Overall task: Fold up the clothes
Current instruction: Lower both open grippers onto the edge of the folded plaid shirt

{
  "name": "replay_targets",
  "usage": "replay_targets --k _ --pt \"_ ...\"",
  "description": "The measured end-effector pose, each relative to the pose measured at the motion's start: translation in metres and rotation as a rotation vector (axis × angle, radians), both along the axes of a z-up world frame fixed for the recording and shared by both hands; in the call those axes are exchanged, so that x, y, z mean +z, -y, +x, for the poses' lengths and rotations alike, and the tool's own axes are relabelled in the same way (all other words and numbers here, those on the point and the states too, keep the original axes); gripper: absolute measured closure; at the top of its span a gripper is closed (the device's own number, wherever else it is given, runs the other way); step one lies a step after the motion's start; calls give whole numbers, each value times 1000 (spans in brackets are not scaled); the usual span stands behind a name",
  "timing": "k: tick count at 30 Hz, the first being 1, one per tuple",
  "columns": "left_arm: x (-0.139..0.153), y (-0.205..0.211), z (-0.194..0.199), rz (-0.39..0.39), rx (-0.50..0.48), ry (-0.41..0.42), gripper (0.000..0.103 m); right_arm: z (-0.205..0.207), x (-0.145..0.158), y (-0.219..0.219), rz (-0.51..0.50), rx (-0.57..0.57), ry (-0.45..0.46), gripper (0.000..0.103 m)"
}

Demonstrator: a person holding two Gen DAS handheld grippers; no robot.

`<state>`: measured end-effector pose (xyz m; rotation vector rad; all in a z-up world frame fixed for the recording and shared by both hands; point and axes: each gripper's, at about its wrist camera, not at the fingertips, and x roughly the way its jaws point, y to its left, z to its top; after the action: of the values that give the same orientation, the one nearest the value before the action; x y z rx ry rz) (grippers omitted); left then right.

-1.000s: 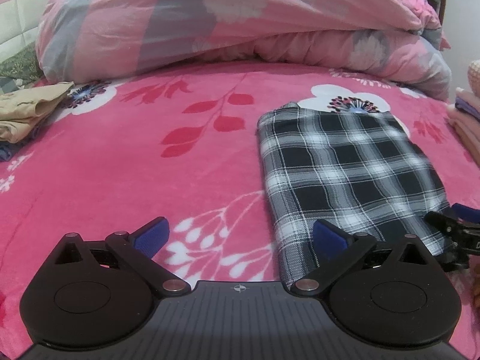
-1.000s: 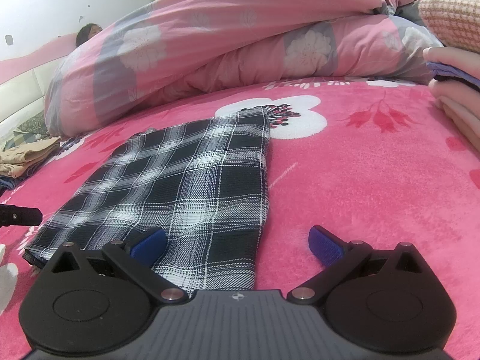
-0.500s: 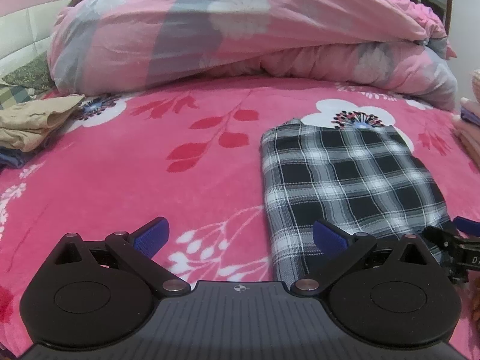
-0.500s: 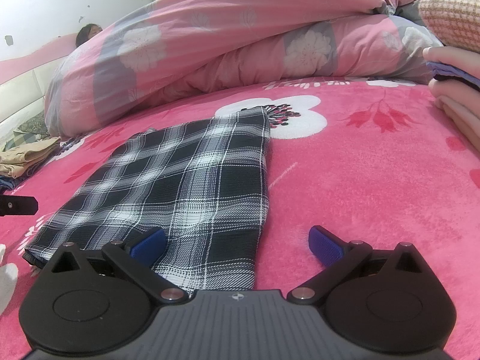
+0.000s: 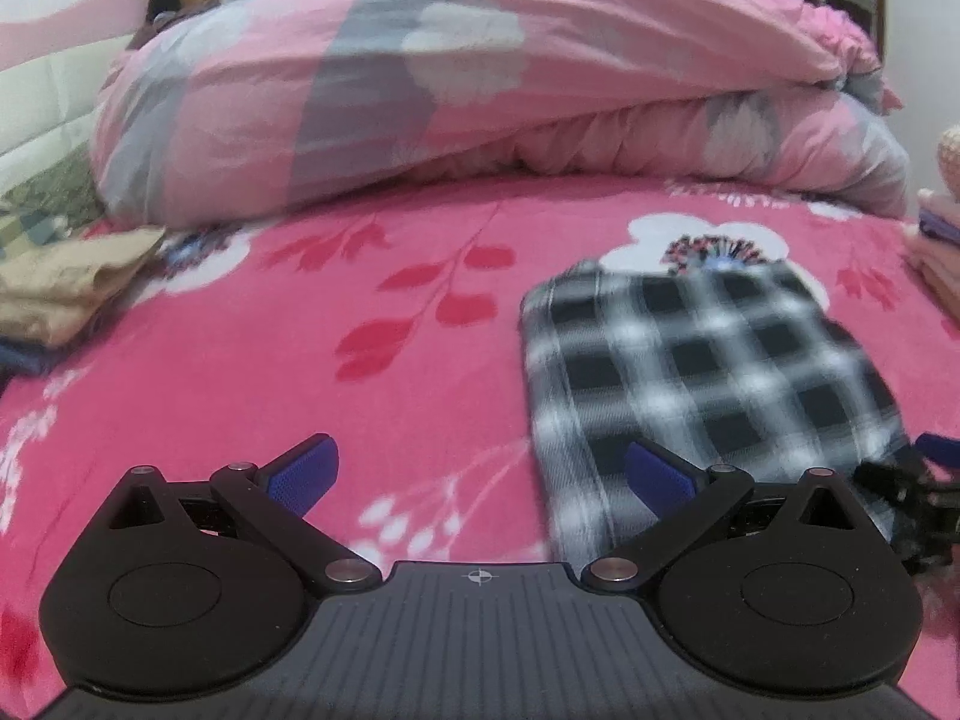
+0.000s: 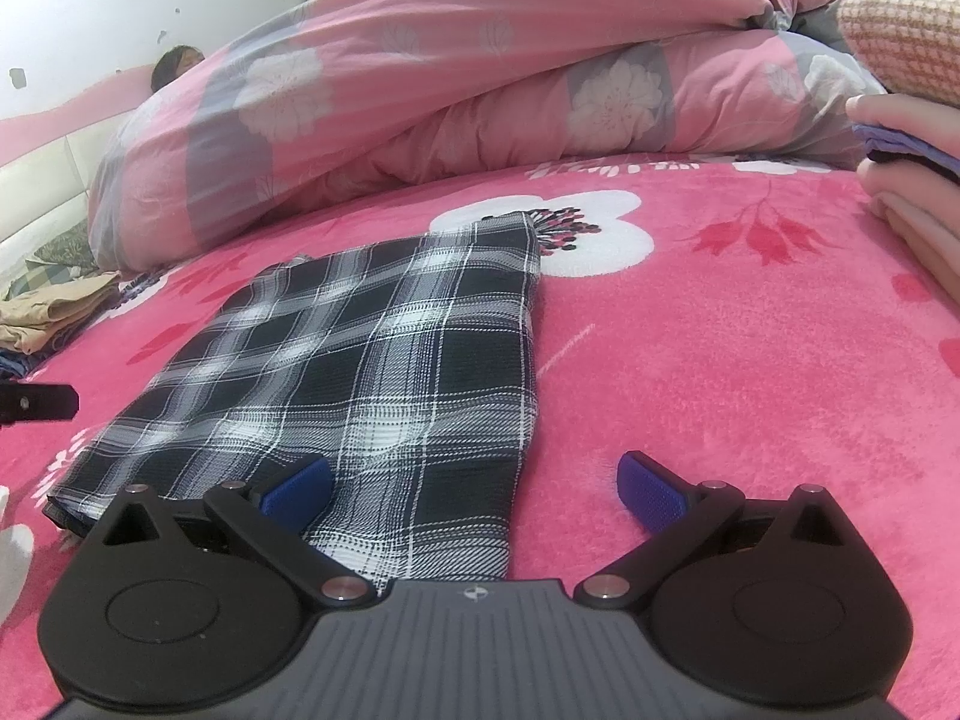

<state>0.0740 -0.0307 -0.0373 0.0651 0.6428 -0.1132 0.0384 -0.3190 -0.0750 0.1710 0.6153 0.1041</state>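
Two grippers hover low over the pink floral bedspread (image 6: 720,360), each with its blue-padded fingers spread wide and holding nothing. The folded black-and-white plaid garment (image 6: 372,360) lies flat on the bedspread; the left gripper (image 5: 477,471) sits at its near left corner, the right gripper (image 6: 474,483) at its near right corner. Behind the garment is a bunched pink quilt (image 5: 480,78); left of it a tan clothes pile (image 5: 66,288); right of it stacked folded clothes (image 6: 912,180).
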Motion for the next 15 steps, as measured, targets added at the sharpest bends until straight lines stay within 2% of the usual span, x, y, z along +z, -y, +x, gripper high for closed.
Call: replay_targets --k 4,7,10,15 --pt "20 0 15 -7 -22 54 0 -1 0 -1 -7 -1 2 0" --pt "24 3 18 -17 -76 105 0 -1 0 -3 -12 -1 2 0" --pt "15 11 20 -25 -126 105 0 -5 4 -1 -20 -34 27 0" --pt "0 24 21 31 -175 154 0 -15 13 2 -32 -95 75 0"
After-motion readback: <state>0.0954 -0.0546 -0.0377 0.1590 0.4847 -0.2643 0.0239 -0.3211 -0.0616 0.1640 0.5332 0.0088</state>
